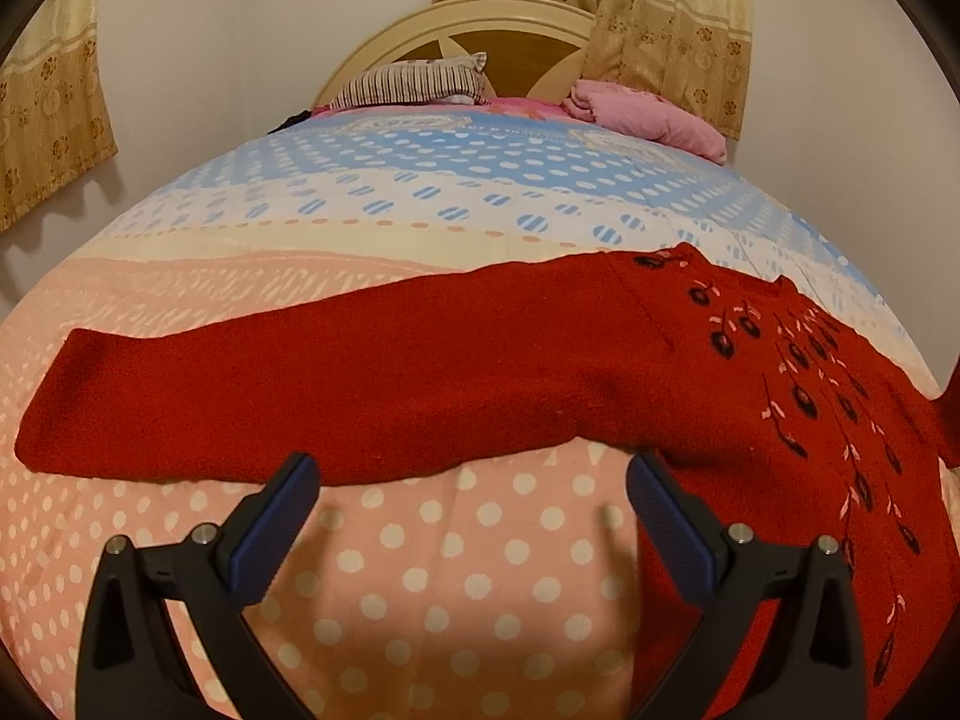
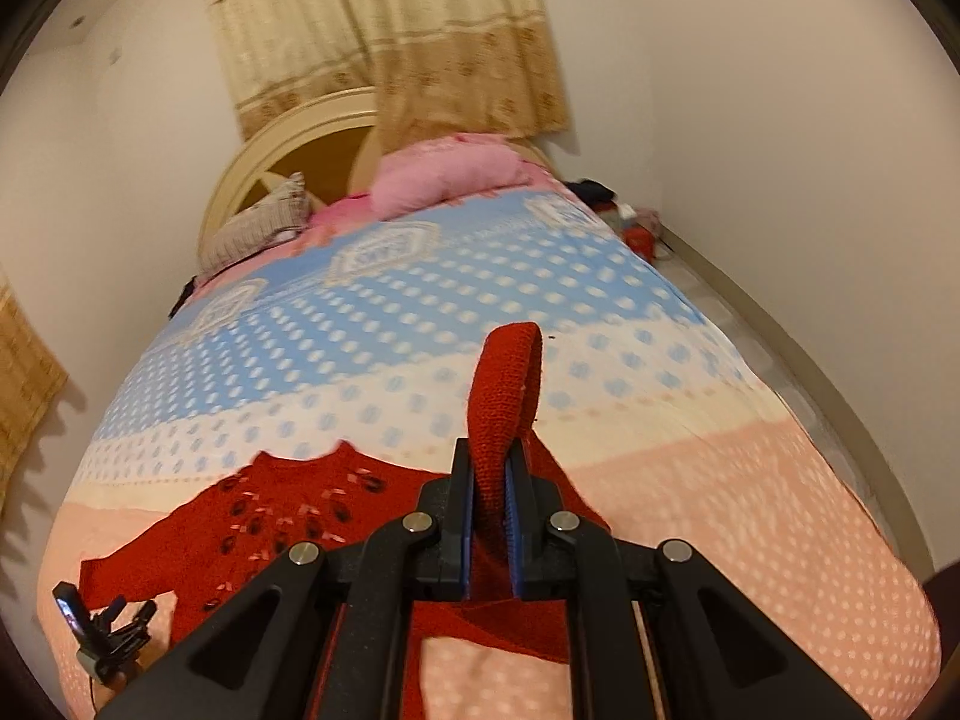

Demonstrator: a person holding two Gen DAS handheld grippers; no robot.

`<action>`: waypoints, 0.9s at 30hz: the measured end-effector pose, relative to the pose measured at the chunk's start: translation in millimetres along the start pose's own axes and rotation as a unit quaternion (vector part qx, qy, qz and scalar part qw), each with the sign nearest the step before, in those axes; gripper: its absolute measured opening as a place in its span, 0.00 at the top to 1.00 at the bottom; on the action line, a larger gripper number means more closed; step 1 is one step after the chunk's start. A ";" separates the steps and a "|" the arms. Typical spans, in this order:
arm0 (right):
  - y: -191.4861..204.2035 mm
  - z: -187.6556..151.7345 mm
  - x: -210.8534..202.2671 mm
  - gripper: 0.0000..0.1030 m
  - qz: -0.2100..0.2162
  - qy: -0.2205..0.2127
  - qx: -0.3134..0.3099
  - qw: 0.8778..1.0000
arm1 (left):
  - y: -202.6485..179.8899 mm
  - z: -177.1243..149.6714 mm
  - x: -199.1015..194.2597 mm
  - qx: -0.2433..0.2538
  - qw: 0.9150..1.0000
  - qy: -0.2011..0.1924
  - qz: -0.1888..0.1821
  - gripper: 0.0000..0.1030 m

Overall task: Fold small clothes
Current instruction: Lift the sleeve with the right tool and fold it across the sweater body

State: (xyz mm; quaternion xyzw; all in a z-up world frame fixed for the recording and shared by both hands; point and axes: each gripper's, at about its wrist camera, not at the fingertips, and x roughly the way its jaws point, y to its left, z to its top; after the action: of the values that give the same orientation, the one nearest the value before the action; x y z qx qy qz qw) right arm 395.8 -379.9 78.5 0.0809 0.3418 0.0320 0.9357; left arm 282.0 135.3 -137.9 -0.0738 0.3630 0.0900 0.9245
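A red knitted sweater (image 1: 480,372) with black and pink embroidery lies flat on the bed, one sleeve stretched out to the left. My left gripper (image 1: 471,471) is open and empty, its fingertips just short of the sleeve's near edge. My right gripper (image 2: 492,468) is shut on the cuff of the other sleeve (image 2: 507,384), which sticks up between the pads and is lifted off the bed. The sweater's body (image 2: 288,510) lies to the left in the right wrist view. The left gripper (image 2: 99,630) shows small at the lower left there.
The bed cover (image 1: 420,570) is pink with white dots near me, blue and white farther off. A striped pillow (image 1: 414,84) and a pink blanket (image 1: 648,114) lie by the headboard (image 1: 510,18). Curtains hang behind. Clutter (image 2: 630,222) sits on the floor beside the bed's right side.
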 end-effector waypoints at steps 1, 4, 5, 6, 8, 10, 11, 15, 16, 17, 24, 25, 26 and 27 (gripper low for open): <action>8.3 3.0 -1.1 0.92 0.005 -0.002 -0.006 1.000 | 0.1 -0.2 0.1 -0.001 1.000 0.000 -0.001 0.00; 38.8 13.4 -3.7 0.92 0.018 -0.010 -0.025 0.999 | 0.1 -0.7 -0.2 -0.001 1.000 -0.001 -0.002 0.00; 45.9 15.1 -4.0 0.92 0.021 -0.012 -0.028 0.999 | 0.2 -0.8 0.1 -0.002 1.000 -0.001 -0.003 0.00; 56.3 17.5 -3.7 0.92 0.026 -0.014 -0.034 0.999 | 0.8 -1.1 0.0 -0.003 1.000 -0.001 -0.004 0.00; 74.7 21.6 -2.4 0.92 0.033 -0.015 -0.047 0.998 | 2.8 -1.4 0.3 -0.007 1.000 0.000 -0.005 0.00; 93.1 23.8 -0.8 0.92 0.042 -0.016 -0.059 0.997 | 5.9 -2.0 1.2 -0.016 1.000 0.003 -0.006 0.00; 102.0 24.6 -0.1 0.93 0.046 -0.016 -0.065 0.997 | 7.5 -2.3 1.5 -0.020 1.000 0.004 -0.007 0.00; 144.3 26.0 5.1 0.93 0.067 -0.018 -0.092 0.993 | 12.3 -3.1 3.1 -0.036 0.999 0.008 -0.011 0.00; 152.1 26.1 6.3 0.93 0.071 -0.019 -0.097 0.993 | 13.2 -3.5 3.3 -0.038 0.999 0.009 -0.013 0.00; 163.9 25.5 8.1 0.93 0.078 -0.019 -0.105 0.991 | 13.4 -3.8 3.4 -0.039 0.999 0.010 -0.014 0.00; 227.1 15.8 23.7 0.93 0.119 -0.011 -0.141 0.983 | 15.2 -4.9 6.1 -0.046 0.999 0.018 -0.016 0.00; 235.3 12.5 26.6 0.93 0.125 -0.009 -0.145 0.982 | 15.6 -5.1 6.4 -0.047 0.999 0.019 -0.016 0.00; 246.5 8.9 31.8 0.93 0.130 -0.005 -0.150 0.980 | 16.0 -5.4 6.6 -0.049 0.999 0.019 -0.016 0.00; 252.9 6.6 35.6 0.93 0.134 -0.002 -0.153 0.979 | 16.1 -5.6 6.8 -0.050 0.998 0.020 -0.016 0.00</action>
State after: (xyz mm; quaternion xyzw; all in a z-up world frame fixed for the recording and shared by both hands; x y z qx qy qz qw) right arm 426.1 -127.6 104.7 -0.0180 0.3171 0.2090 0.9249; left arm 279.6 150.6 -147.7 -0.1272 0.3750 0.0920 0.9136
